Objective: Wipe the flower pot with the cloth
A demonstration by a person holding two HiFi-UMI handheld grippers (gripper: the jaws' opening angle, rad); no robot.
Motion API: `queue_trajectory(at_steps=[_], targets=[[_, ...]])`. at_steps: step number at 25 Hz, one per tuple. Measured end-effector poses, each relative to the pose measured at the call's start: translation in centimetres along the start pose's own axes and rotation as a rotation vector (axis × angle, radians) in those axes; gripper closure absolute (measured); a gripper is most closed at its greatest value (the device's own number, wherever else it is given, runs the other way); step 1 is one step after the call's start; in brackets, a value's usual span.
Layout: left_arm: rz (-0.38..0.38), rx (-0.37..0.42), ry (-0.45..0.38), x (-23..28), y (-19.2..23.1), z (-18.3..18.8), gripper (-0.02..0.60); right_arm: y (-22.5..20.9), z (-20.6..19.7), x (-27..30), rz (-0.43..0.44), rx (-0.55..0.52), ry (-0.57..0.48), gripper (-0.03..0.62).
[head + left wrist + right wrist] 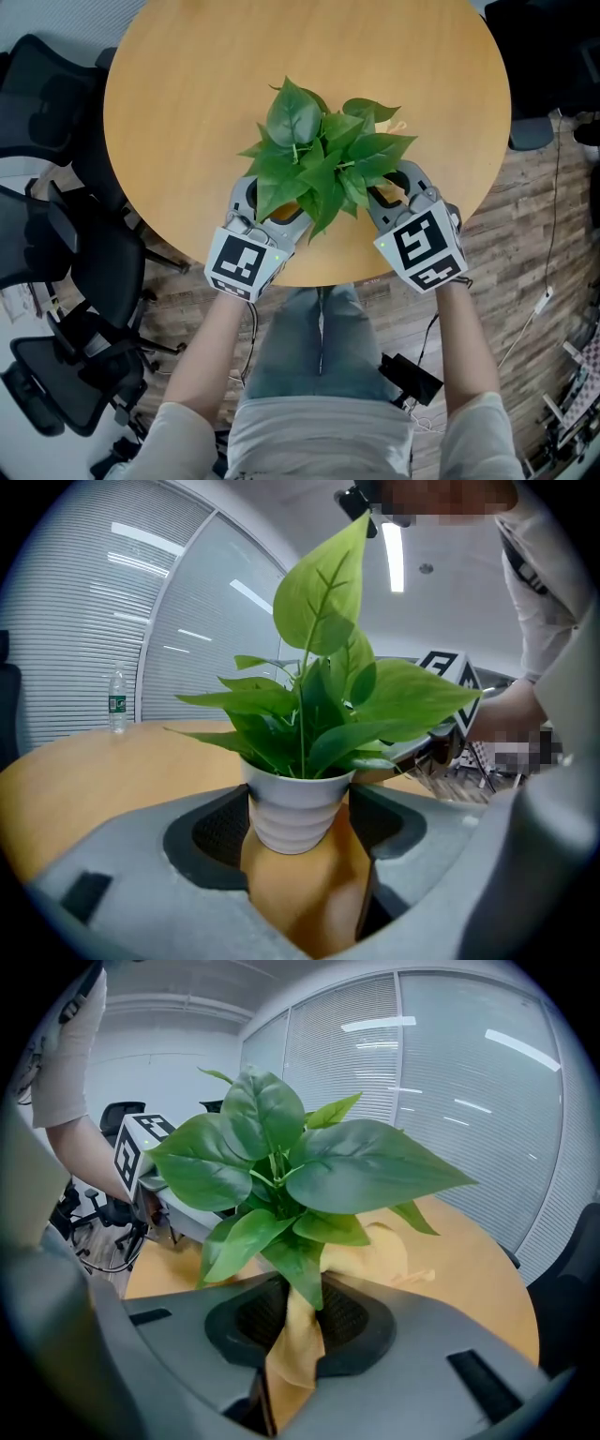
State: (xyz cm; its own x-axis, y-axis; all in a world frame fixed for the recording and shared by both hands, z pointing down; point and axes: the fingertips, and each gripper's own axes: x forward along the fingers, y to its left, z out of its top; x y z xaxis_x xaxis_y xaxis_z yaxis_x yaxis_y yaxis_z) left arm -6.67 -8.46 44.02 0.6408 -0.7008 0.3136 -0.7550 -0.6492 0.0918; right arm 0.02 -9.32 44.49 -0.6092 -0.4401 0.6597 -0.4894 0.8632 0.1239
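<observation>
A leafy green plant (319, 155) stands near the front edge of the round wooden table (187, 112); in the head view its leaves hide the pot. The left gripper view shows the white ribbed flower pot (295, 822) upright between the jaws of my left gripper (300, 803), a pad against each side of its rim. My right gripper (298, 1321) is shut on a yellow cloth (298, 1349), which runs forward under the leaves towards the pot. In the head view my left gripper (272, 214) and right gripper (392, 192) flank the plant.
A small water bottle (116, 701) stands far back on the table. Black office chairs (56, 244) crowd the left side, and another chair (534, 131) is at the right. A cable (553, 234) hangs over the wooden floor on the right.
</observation>
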Motion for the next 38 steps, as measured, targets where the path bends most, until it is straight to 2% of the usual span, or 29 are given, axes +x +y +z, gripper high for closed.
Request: queue_trajectory(at_steps=[28, 32, 38], targets=[[0.325, -0.156, 0.008, 1.1, -1.5, 0.3, 0.246, 2.7, -0.8, -1.2, 0.035, 0.033, -0.043, 0.534], [0.319, -0.146, 0.008, 1.0, -1.6, 0.2, 0.245, 2.8, -0.9, -1.2, 0.037, 0.030, -0.040, 0.534], [0.231, -0.124, 0.037, 0.5, -1.3, -0.5, 0.245, 2.6, -1.4, -1.5, 0.034, 0.041, -0.037, 0.534]])
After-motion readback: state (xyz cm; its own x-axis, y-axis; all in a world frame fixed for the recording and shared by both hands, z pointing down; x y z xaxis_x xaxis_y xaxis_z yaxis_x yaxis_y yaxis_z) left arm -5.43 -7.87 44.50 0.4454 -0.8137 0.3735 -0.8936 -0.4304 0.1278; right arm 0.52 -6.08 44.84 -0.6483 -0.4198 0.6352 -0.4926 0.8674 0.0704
